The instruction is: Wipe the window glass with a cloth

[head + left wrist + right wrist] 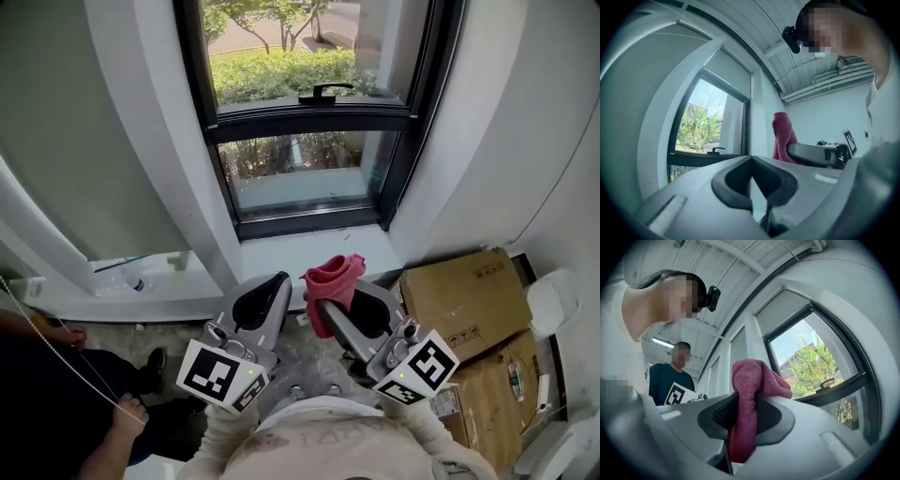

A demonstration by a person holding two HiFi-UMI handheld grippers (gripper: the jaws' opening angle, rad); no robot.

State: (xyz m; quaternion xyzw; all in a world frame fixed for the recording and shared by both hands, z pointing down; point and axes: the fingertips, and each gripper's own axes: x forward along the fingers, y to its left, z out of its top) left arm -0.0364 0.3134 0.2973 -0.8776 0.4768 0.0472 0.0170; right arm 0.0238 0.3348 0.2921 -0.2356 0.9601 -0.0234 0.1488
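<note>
The black-framed window glass (pixel 300 173) stands ahead in the head view, its handle (pixel 323 91) on the bar between an upper and a lower pane. My right gripper (pixel 328 302) is shut on a pink-red cloth (pixel 333 277), which sticks up from the jaws just short of the sill. In the right gripper view the cloth (pixel 747 394) hangs pinched between the dark pads, with the window glass (pixel 811 362) off to the right. My left gripper (pixel 272 286) is beside it, shut and empty. From the left gripper (pixel 751 161) I see the cloth (pixel 783 136) and the window glass (pixel 701 126).
A white sill (pixel 281 251) runs under the window. Cardboard boxes (pixel 464 300) lie on the floor at the right. A small bottle (pixel 138 280) rests on the left ledge. Another person's hand (pixel 127 412) holds a thin cord at lower left; a person in a dark shirt (pixel 670 380) stands behind.
</note>
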